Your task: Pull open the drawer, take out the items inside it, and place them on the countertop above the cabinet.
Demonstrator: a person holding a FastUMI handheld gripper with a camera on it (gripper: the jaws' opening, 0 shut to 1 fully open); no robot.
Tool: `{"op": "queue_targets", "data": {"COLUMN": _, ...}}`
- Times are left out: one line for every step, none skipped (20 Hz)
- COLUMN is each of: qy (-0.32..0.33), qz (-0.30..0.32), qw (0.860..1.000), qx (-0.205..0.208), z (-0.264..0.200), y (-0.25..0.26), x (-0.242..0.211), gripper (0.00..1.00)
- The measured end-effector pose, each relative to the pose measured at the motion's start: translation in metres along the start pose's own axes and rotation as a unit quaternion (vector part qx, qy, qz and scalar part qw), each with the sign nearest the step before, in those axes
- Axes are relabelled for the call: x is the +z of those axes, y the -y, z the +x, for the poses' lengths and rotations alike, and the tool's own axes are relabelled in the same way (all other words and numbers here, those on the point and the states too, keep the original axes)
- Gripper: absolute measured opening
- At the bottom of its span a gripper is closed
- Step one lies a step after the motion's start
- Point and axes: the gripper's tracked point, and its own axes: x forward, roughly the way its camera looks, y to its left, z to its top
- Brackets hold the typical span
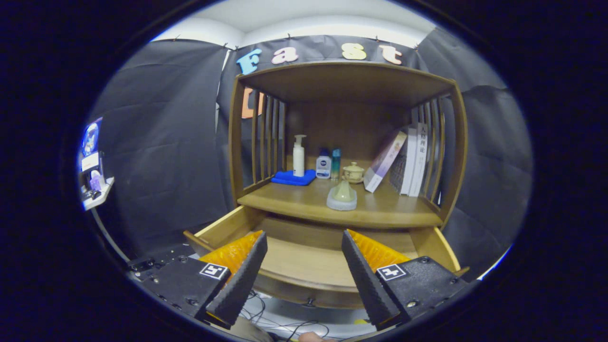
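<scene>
The wooden cabinet's drawer [228, 225] is pulled out below the countertop [380, 213], and its bare wooden floor shows between my fingers. My gripper [304, 237] hovers open above the drawer, with nothing between its fingers. On the countertop just beyond the fingers stands a pale green cone-shaped piece on a round grey base [342, 195]. Further back stand a white pump bottle [299, 156] on a blue cloth [293, 178], a small white and blue bottle [323, 166], a slim teal bottle [336, 163] and a small lidded cup [353, 172].
Several books [403, 159] lean at the countertop's back right. Slatted wooden sides and a top board enclose the shelf space. A small white side shelf [95, 190] with objects hangs on the wall at far left. Cables [270, 318] lie on the floor below the drawer front.
</scene>
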Motion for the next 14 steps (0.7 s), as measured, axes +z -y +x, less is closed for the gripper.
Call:
{"op": "queue_targets", "data": {"qy": -0.008, "qz": -0.001, "qw": 1.000, "qx": 0.007, "z": -0.001, "y": -0.003, "x": -0.011, "gripper": 0.99}}
{"op": "queue_targets", "data": {"qy": -0.011, "qz": -0.002, "qw": 1.000, "qx": 0.001, "z": -0.004, "y": -0.001, "x": -0.020, "gripper": 0.99}}
{"op": "queue_targets", "data": {"qy": -0.008, "qz": 0.000, "qw": 1.000, "qx": -0.006, "z": -0.005, "y": 0.000, "x": -0.025, "gripper": 0.99}}
{"op": "queue_targets", "data": {"qy": -0.007, "qz": 0.003, "qw": 1.000, "qx": -0.016, "z": -0.007, "y": 0.002, "x": -0.032, "gripper": 1.00}}
{"op": "queue_targets", "data": {"qy": -0.004, "qz": 0.006, "qw": 1.000, "qx": -0.023, "z": -0.008, "y": 0.003, "x": -0.039, "gripper": 1.00}}
{"op": "queue_targets", "data": {"qy": -0.004, "qz": 0.009, "qw": 0.999, "qx": -0.031, "z": -0.010, "y": 0.003, "x": -0.047, "gripper": 1.00}}
{"op": "queue_targets", "data": {"qy": -0.004, "qz": 0.011, "qw": 0.999, "qx": -0.037, "z": -0.011, "y": 0.005, "x": -0.053, "gripper": 1.00}}
{"op": "queue_targets", "data": {"qy": -0.006, "qz": 0.010, "qw": 0.999, "qx": -0.045, "z": -0.013, "y": 0.007, "x": -0.059, "gripper": 1.00}}
{"op": "queue_targets", "data": {"qy": -0.007, "qz": 0.007, "qw": 0.999, "qx": -0.054, "z": -0.015, "y": 0.011, "x": -0.064, "gripper": 1.00}}
{"op": "queue_targets", "data": {"qy": -0.009, "qz": 0.004, "qw": 0.998, "qx": -0.059, "z": -0.015, "y": 0.013, "x": -0.068, "gripper": 1.00}}
{"op": "queue_targets", "data": {"qy": -0.014, "qz": 0.004, "qw": 0.998, "qx": -0.064, "z": -0.016, "y": 0.015, "x": -0.073, "gripper": 1.00}}
{"op": "queue_targets", "data": {"qy": -0.020, "qz": 0.006, "qw": 0.998, "qx": -0.060, "z": -0.016, "y": 0.011, "x": -0.079, "gripper": 1.00}}
{"op": "queue_targets", "data": {"qy": -0.031, "qz": 0.008, "qw": 0.998, "qx": -0.059, "z": -0.016, "y": 0.008, "x": -0.087, "gripper": 0.99}}
{"op": "queue_targets", "data": {"qy": -0.040, "qz": 0.009, "qw": 0.997, "qx": -0.059, "z": -0.015, "y": 0.009, "x": -0.095, "gripper": 1.00}}
